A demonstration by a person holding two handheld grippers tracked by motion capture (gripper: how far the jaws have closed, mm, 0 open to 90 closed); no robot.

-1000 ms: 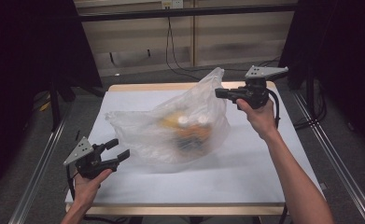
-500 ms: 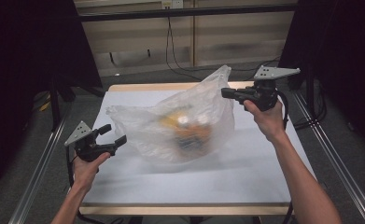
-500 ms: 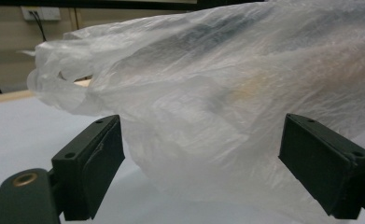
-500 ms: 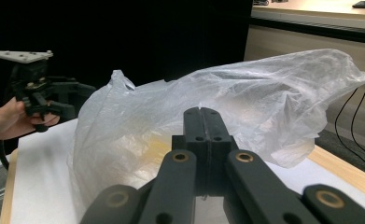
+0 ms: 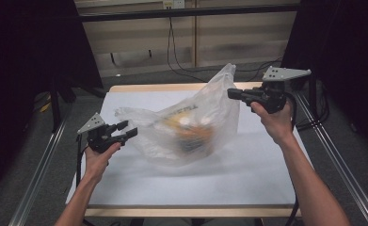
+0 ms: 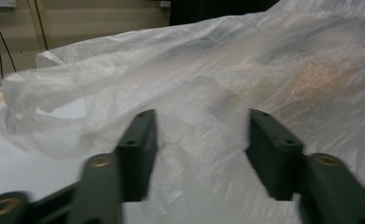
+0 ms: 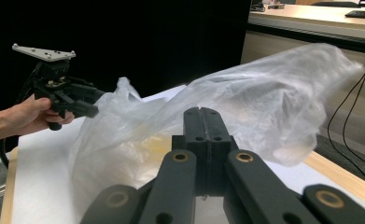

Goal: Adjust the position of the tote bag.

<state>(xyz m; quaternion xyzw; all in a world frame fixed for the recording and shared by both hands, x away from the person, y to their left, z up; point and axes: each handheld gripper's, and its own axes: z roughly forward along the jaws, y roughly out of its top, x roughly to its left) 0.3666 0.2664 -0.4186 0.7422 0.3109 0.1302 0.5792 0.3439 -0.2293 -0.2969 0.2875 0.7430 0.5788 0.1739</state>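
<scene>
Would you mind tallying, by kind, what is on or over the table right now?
Plastic bags: 1, the translucent plastic bag with orange and yellow contents too blurred to count.
Handheld grippers: 2, the left gripper with jaws apart by the bag's edge, and the right gripper with jaws together at the bag's raised side.
Total: 3

- The things inside the bag (image 5: 191, 125) are showing as yellow and orange blurs; what they are is not clear.
- The bag's film is hiding the right gripper (image 7: 202, 122) pads.
</scene>
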